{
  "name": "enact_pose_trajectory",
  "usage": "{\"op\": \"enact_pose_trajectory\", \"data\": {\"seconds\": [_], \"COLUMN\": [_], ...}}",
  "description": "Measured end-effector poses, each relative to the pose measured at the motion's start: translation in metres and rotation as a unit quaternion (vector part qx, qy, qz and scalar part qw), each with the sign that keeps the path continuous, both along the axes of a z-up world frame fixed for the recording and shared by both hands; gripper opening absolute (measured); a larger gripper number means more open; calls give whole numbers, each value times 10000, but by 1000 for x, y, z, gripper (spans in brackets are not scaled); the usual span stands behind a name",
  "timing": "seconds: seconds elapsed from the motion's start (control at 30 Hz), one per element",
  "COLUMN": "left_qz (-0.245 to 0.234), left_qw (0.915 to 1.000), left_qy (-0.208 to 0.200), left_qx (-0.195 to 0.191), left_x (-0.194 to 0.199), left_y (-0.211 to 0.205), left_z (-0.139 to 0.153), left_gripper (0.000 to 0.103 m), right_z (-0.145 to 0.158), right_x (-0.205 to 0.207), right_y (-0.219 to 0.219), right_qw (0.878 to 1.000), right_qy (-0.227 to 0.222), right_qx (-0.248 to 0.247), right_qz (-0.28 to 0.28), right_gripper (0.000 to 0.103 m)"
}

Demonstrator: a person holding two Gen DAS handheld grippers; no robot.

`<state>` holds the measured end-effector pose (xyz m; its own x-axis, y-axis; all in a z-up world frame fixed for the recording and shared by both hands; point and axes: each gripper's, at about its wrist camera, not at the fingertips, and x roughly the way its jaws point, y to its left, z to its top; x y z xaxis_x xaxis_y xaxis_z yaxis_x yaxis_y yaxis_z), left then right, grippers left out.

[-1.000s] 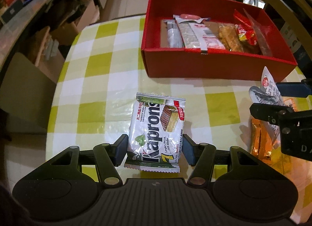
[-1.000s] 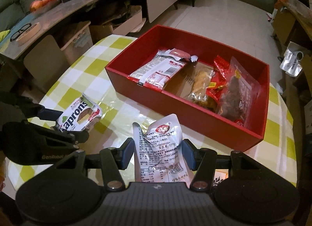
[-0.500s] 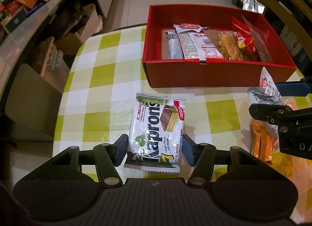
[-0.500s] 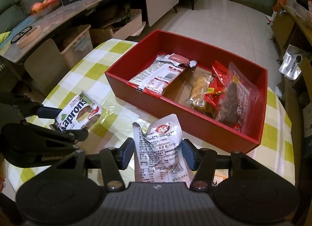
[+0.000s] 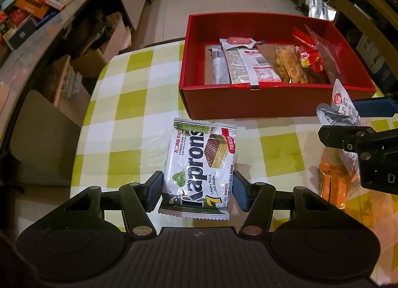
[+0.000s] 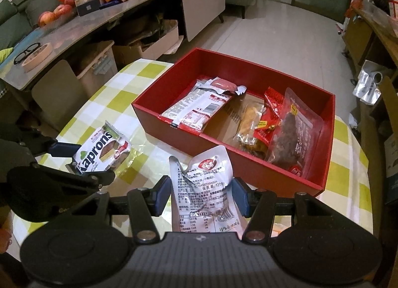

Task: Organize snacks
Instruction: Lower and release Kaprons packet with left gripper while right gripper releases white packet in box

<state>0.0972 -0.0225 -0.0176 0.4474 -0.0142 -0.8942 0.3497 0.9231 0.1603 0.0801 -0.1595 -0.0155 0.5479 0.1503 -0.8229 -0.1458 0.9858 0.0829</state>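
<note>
Left gripper [image 5: 196,189] is clamped on the lower sides of a Kaprons wafer packet [image 5: 199,163], held above the checked tablecloth [image 5: 129,104]. Right gripper [image 6: 201,196] is clamped on a crumpled white snack pouch [image 6: 204,188], also clear of the table. The red box [image 6: 248,153] lies ahead of both, several snack packs already inside. An orange packet [image 5: 333,183] rests on the cloth beneath the right gripper.
</note>
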Motion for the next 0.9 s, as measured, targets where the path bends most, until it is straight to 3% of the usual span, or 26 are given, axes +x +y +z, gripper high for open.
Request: {"op": "enact_pose_trajectory", "data": {"seconds": [0.3, 0.7, 0.9], "left_qz": [36, 157, 164], "left_qw": [9999, 9984, 9987], "left_qy": [-135, -314, -243], "left_qx": [-57, -440, -412], "left_x": [8, 43, 57], "left_y": [-7, -35, -53], "left_z": [9, 31, 22], "left_gripper": [65, 65, 65], "right_z": [7, 14, 7], "right_x": [6, 37, 57], "right_y": [-5, -30, -47], "right_qw": [9999, 9983, 9968], "right_qy": [-121, -313, -317], "right_qx": [28, 123, 223], "right_qz": [-80, -468, -697], "right_gripper": [60, 60, 60]}}
